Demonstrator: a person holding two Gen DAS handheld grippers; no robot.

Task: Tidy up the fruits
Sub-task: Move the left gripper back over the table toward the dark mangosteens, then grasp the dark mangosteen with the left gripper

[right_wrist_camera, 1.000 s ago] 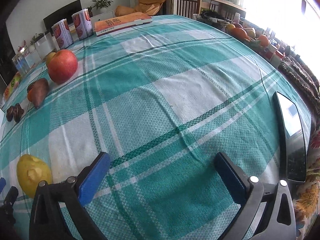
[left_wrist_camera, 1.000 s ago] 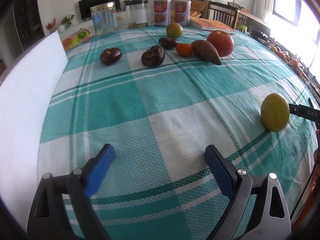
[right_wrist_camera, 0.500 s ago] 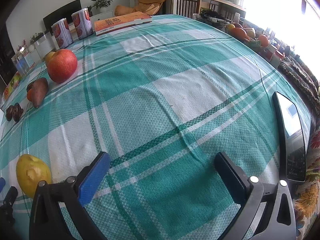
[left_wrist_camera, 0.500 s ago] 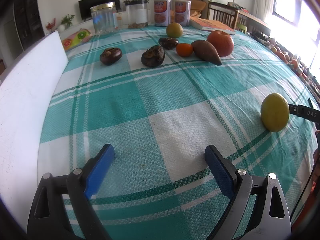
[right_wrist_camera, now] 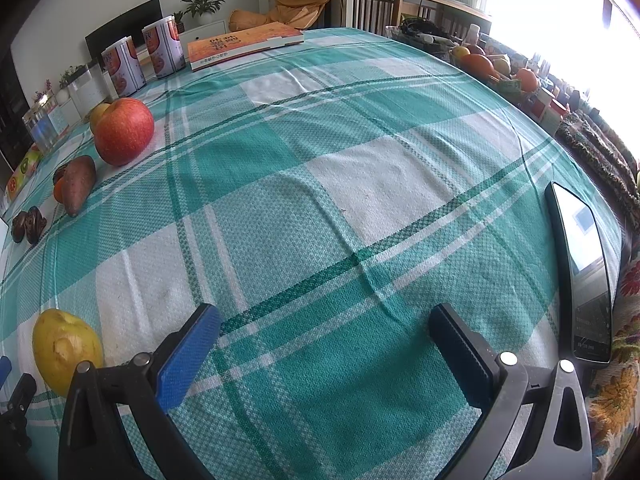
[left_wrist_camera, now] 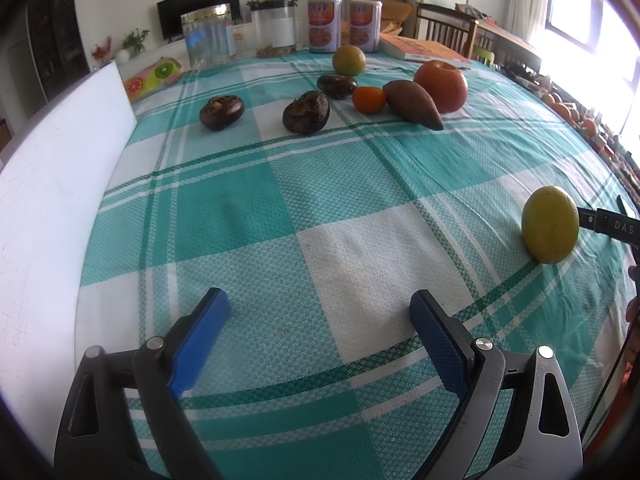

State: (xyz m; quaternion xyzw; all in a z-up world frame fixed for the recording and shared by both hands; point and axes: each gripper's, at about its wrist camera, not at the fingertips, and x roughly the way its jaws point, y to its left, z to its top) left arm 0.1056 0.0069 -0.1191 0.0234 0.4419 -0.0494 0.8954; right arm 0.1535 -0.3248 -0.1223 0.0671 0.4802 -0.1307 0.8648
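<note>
Honestly nothing is really changing over the last second: both views are looking the same as a second ago, and no fruit is shifting on the green plaid tablecloth (left_wrist_camera: pixel 248 216). So I'm reading this as a pause, with the sorting not under way yet. The left gripper (left_wrist_camera: pixel 320 316) is sitting with its jaws spread wide and nothing between them, low over the cloth, and the right gripper (right_wrist_camera: pixel 324 328) is doing exactly the same. Counting now: three dark wrinkly fruits (left_wrist_camera: pixel 306 113), one small orange (left_wrist_camera: pixel 369 99), one sweet potato (left_wrist_camera: pixel 412 105), one red apple (left_wrist_camera: pixel 441 86) and one greenish round fruit (left_wrist_camera: pixel 349 60) are bunching at the far end. One yellow fruit (left_wrist_camera: pixel 550 224) is lying alone, well apart from the bunch, between the two grippers. Two cans (left_wrist_camera: pixel 325 25) are standing behind.
</note>
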